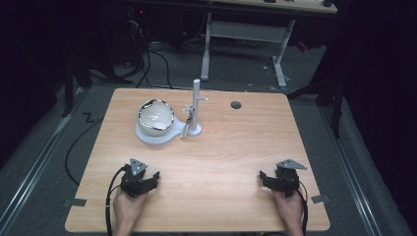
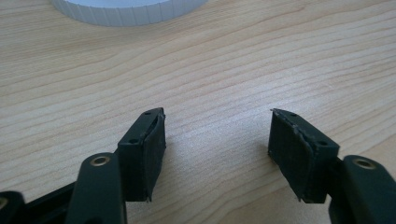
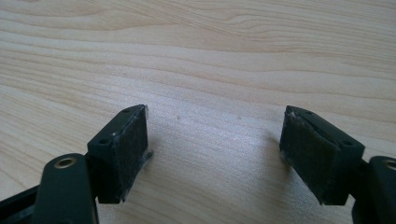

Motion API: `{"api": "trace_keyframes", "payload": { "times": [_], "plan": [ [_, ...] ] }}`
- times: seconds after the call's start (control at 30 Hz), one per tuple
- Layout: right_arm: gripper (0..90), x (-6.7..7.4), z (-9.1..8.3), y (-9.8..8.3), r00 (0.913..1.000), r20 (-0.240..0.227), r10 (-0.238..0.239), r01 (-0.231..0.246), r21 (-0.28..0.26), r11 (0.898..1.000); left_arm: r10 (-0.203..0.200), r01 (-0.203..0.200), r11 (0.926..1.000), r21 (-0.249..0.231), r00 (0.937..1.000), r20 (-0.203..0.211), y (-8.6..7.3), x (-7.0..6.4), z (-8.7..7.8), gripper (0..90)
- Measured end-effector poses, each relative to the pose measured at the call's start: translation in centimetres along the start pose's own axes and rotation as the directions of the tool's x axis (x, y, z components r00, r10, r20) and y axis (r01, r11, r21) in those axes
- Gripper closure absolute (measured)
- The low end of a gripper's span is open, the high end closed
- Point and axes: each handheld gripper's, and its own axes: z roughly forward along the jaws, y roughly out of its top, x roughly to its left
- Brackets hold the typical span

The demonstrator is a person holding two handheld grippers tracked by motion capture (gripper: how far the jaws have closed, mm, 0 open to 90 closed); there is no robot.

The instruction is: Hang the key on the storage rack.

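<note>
A white bowl (image 1: 155, 117) with a shiny rim rests on a white base (image 1: 147, 135) at the back left of the wooden table (image 1: 236, 147). Beside it on the same base stands a white post (image 1: 195, 105) with small arms and a hanging metal piece. My left gripper (image 1: 152, 178) lies low near the front left edge, open, nothing between its pads (image 2: 154, 151). My right gripper (image 1: 265, 178) sits near the front right edge, also open and empty. In the left gripper view the base's ribbed rim (image 2: 126, 11) shows at the top.
A round cable hole (image 1: 236, 104) lies at the back right of the tabletop. Behind the table stand a white desk frame (image 1: 246, 34) and cables on the grey floor. Metal tabs (image 1: 74, 202) stick out at the table's front corners.
</note>
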Motion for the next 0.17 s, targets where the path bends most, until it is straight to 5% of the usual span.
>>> {"api": "trace_keyframes", "payload": {
  "times": [0.17],
  "plan": [
    [23.6,0.00,0.00,0.00,1.0000,0.000,0.000,0.000,0.000,1.000,-0.001,0.001,1.0000,0.002,1.0000,0.000,0.02,0.01,0.02,34.5]
  ]
}}
